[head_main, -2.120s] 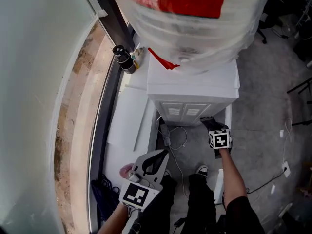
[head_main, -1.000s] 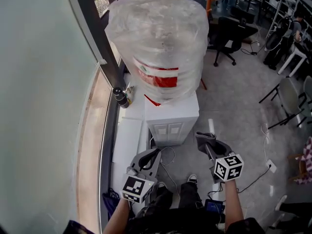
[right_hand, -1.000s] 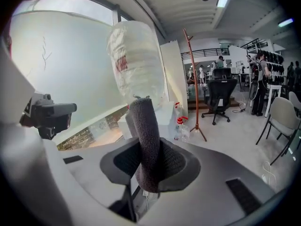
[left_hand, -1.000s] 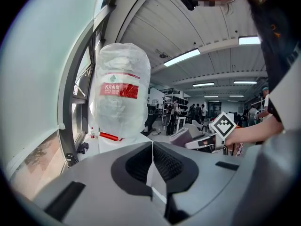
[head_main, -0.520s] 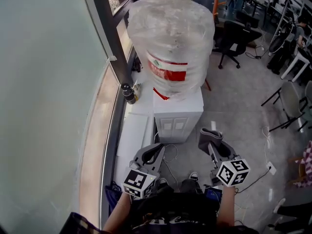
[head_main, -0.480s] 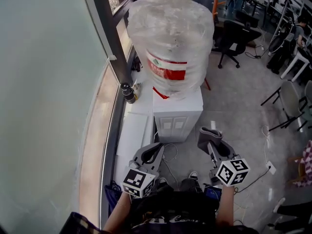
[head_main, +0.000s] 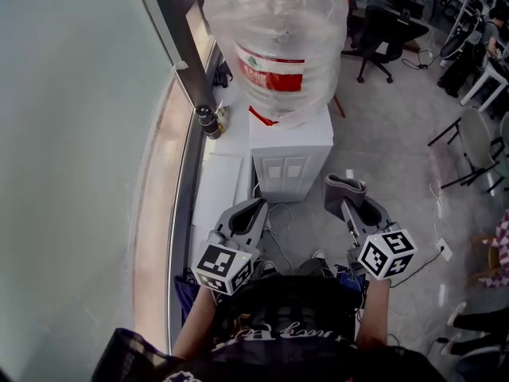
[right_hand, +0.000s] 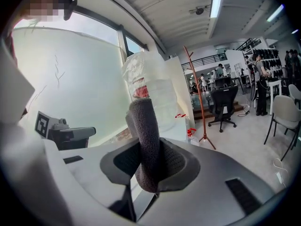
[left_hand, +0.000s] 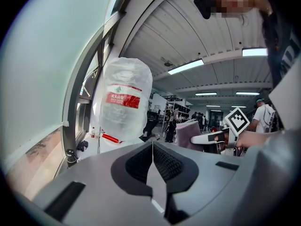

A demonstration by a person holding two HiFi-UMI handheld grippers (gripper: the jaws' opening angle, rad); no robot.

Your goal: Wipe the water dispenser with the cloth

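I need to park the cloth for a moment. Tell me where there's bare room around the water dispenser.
Bare: the white ledge between the window frame and the water dispenser, and the grey floor on the dispenser's right, short of the office chair. Crowded: cables on the floor before the dispenser; a dark bottle at the ledge's far end.

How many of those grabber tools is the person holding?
2. The left gripper, jaws shut and empty, is at the head view's lower left; the right gripper, lower right, clamps the grey cloth. No others show.
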